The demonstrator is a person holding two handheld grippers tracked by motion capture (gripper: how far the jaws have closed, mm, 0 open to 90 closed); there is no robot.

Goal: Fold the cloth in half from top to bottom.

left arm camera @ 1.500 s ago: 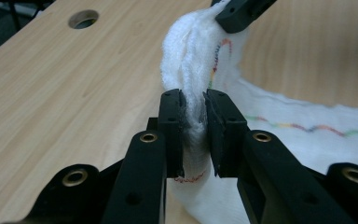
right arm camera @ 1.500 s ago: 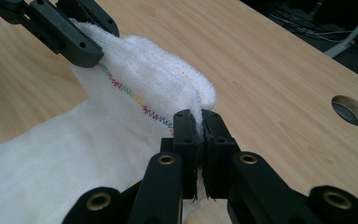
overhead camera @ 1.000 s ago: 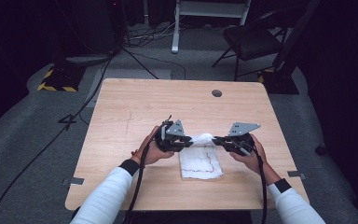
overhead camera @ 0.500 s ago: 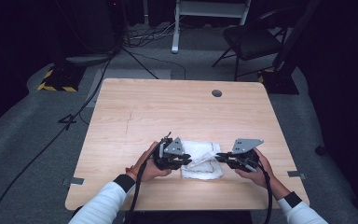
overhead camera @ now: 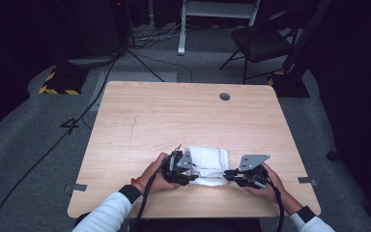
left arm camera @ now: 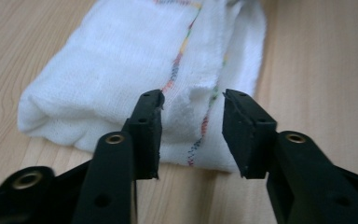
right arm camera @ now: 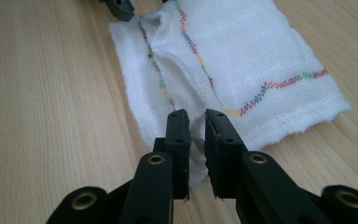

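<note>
Lying folded near the table's [overhead camera: 140, 121] front edge, the white cloth [overhead camera: 211, 159] with its multicoloured stitching looks light, soft and floppy, best pinched at a hem corner. Left gripper [left arm camera: 192, 105] has just been opening, jaws apart around the near edge without pressing. Right gripper [right arm camera: 196, 122] pinches a fold at its corner, both hands held low, pointing inward.

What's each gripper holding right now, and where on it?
The right gripper pinches the near edge of the folded white cloth between its jaws. The left gripper holds nothing: its jaws have just opened and stand apart at the cloth's corner.
</note>
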